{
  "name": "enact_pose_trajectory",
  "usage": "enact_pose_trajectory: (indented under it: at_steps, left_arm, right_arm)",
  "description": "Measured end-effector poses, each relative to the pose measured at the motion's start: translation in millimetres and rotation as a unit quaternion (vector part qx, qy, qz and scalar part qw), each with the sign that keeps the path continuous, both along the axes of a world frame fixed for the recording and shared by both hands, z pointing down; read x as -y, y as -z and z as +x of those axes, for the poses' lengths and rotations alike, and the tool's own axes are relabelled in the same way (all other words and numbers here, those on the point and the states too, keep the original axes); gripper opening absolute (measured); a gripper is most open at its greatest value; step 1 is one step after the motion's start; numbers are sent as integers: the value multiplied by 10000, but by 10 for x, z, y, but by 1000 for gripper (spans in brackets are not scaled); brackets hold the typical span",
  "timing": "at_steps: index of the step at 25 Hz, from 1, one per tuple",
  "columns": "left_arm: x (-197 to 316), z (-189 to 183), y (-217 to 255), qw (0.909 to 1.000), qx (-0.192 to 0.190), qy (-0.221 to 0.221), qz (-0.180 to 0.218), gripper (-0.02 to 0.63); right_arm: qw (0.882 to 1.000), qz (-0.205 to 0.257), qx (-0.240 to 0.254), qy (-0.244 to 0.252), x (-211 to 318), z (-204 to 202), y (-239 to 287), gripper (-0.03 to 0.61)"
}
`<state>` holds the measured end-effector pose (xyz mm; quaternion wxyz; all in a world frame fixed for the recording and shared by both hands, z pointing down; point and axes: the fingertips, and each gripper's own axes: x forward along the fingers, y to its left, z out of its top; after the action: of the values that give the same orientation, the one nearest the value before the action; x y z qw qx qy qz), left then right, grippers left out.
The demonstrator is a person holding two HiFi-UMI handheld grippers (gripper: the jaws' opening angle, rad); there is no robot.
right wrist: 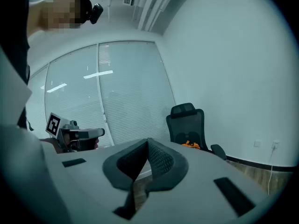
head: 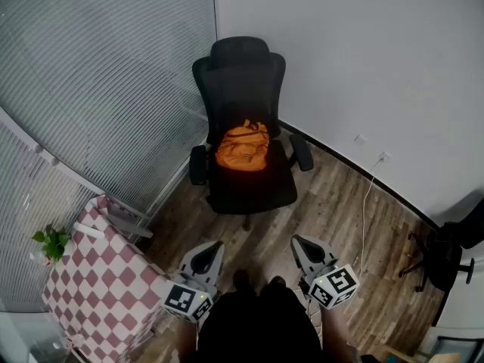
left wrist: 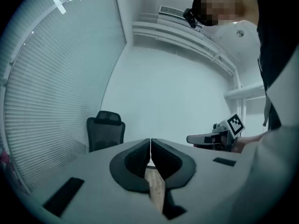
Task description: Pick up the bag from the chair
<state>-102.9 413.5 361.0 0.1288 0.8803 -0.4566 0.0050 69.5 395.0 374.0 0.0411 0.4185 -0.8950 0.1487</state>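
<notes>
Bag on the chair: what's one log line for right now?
phase: not started | bag: on chair, untouched | left gripper: shut, empty | right gripper: shut, empty | both short of chair

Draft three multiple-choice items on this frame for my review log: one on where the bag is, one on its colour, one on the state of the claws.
1. Where is the bag?
A. On the seat of the chair, against the backrest
B. On the floor
C. On the checked table

2. What colour is the bag?
A. Black
B. Orange
C. Blue

3. How do the left claw and the right claw stand?
A. Both wide open
B. Both shut, with nothing between the jaws
C. Left shut on the bag, right open

Key:
1 A: the head view shows it lying on the seat.
2 B: it is bright orange against the black chair.
3 B: each gripper view shows its jaws together and empty, well short of the chair.
</notes>
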Motion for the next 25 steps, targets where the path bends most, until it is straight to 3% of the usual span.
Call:
enact_pose_trajectory:
  at_steps: [11,17,25]
  left_arm:
    - [111,16,22,9999,50,-94,103,34]
    - [194,-36,-28,9999,17,-119,-6,34]
    - [502,3,-98,9998,7,-113,-180,34]
  right_arm:
    - [9998,56,-56,-157,85,113,15,20]
    - [9992,-6,219,-337,194,78,57,20]
    - [9980,-247,192,-551,533,148,-91,20]
